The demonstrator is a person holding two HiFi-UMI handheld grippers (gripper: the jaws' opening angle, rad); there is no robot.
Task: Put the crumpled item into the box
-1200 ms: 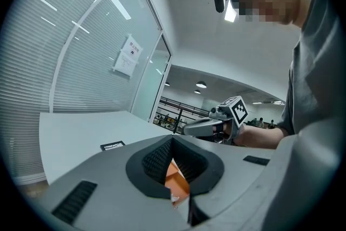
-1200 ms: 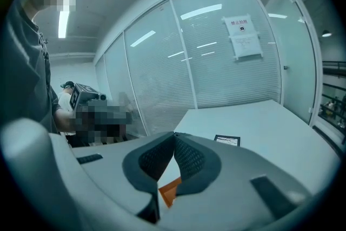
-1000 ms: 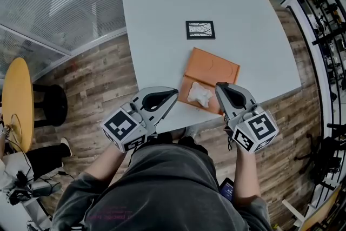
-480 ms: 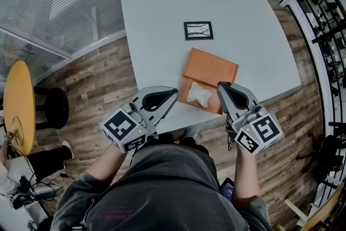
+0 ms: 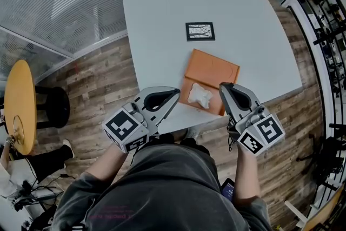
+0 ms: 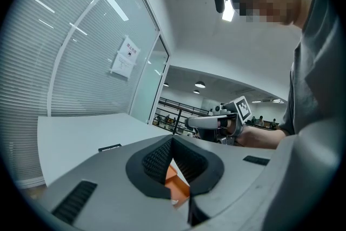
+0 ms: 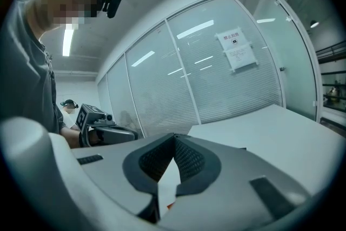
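Observation:
A white crumpled item [image 5: 199,96] lies in the near part of an open orange box [image 5: 213,67] at the table's front edge. My left gripper [image 5: 175,92] hovers just left of the box, shut, with nothing between its fingers. My right gripper [image 5: 221,86] hovers at the box's near right corner, also shut and empty. In the left gripper view the jaws [image 6: 172,141] meet at the tips, and a strip of the orange box [image 6: 177,186] shows below them. The right gripper view shows shut jaws [image 7: 174,138] over the pale table.
A small black-framed card [image 5: 200,31] lies on the light grey table [image 5: 162,13] beyond the box. Glass partitions stand to the left, with a yellow round table [image 5: 19,105] on the wooden floor. A dark railing [image 5: 330,35] runs along the right.
The right gripper has drifted slightly down and to the right in the head view. The left gripper, the box and the crumpled item have stayed where they were.

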